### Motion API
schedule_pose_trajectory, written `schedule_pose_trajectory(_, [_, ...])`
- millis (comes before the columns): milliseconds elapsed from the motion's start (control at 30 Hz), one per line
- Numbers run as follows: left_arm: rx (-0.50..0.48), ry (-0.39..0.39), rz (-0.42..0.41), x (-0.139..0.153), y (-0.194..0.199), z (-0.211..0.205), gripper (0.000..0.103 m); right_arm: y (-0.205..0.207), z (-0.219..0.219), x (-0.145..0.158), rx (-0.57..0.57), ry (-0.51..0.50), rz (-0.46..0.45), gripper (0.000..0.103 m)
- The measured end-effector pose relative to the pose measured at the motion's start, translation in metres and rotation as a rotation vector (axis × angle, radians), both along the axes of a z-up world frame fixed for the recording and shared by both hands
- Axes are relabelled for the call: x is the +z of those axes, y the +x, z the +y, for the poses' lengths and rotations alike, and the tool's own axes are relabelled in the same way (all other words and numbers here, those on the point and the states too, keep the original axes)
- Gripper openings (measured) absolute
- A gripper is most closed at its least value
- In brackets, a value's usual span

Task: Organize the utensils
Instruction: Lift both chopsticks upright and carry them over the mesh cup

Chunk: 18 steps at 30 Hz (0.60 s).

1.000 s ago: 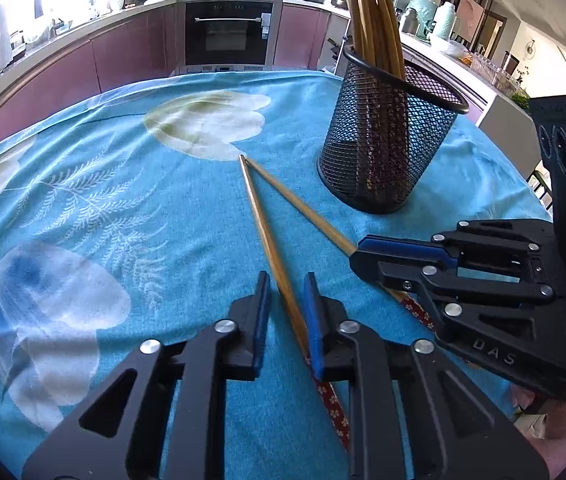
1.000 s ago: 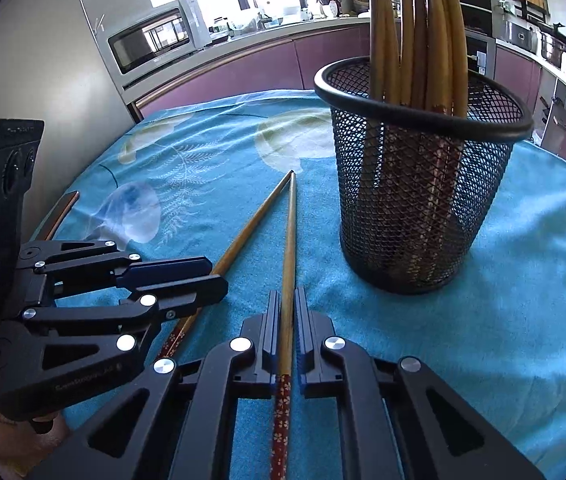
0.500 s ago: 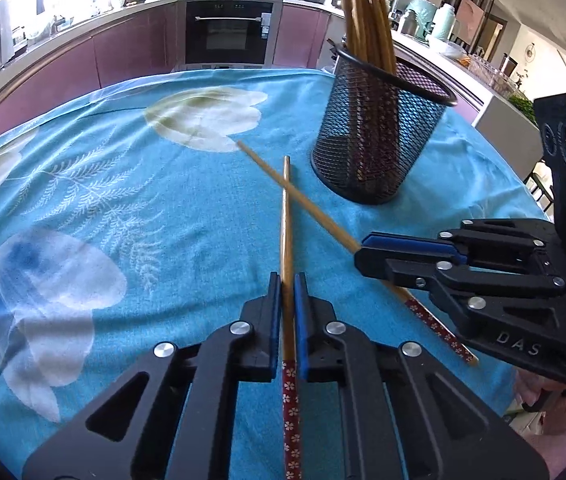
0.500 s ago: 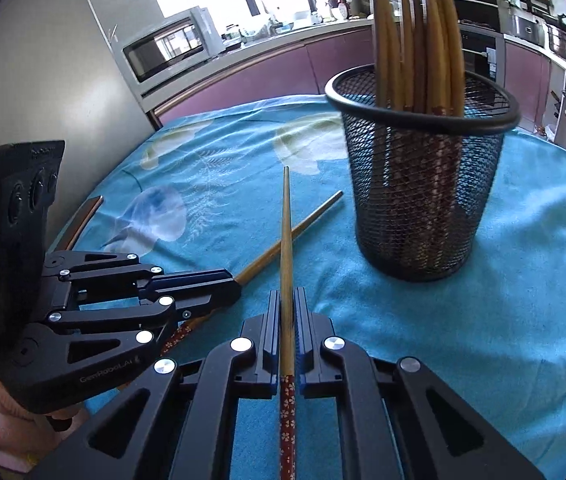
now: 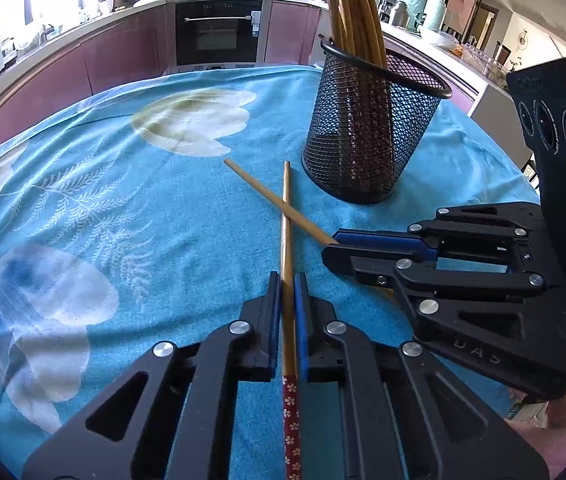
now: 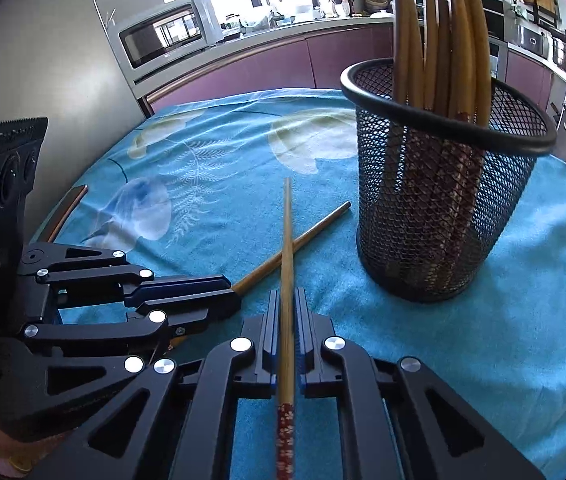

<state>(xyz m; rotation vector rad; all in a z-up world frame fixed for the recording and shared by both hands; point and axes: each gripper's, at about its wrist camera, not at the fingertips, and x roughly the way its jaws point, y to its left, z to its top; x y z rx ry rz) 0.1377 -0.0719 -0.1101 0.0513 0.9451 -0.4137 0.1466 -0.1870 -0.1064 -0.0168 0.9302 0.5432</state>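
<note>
Two black two-finger grippers, each clamped on a single bamboo chopstick, hover low over a round tabletop (image 5: 131,240) draped in a turquoise cloth printed with pale tulips and ferns. Nearest the left wrist camera, the left gripper (image 5: 287,284) is closed tight on a tan bamboo chopstick with a red flower-patterned handle (image 5: 287,264), its blue-lined pads pressed against the shaft just ahead of the patterned end. That chopstick's long axis runs straight away from the camera, narrow tip pointing toward the holder. In the right wrist view the right gripper (image 6: 287,300) likewise grips a second tan bamboo chopstick with a red patterned handle (image 6: 287,264), tip forward. The two shafts cross in an X a short way ahead of the fingertips, tips splayed apart above the cloth; in the left view the right gripper's stick angles up and to the left across the other.

Just beyond the crossing, to the right in both views, stands an upright black wire-mesh cylindrical holder (image 5: 367,140) on the cloth. It holds a bundle of long bamboo chopsticks (image 6: 439,32), patterned ends down and tips fanning out above the rim. Farther back, purple kitchen cabinets (image 5: 63,68) curve around the room.
</note>
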Motion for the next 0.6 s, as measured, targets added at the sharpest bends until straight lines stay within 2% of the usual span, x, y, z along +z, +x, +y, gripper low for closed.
schedule_pose_trajectory(200, [0.011, -0.023, -0.009, 0.006, -0.006, 0.003, 0.008, -0.009, -0.012, 0.011, -0.006, 0.059, -0.026, 0.006])
schedule_pose_trajectory(600, [-0.042, -0.132, -0.070, 0.045, -0.023, 0.010, 0.008, -0.031, -0.034, 0.050, -0.010, 0.161, -0.111, 0.006])
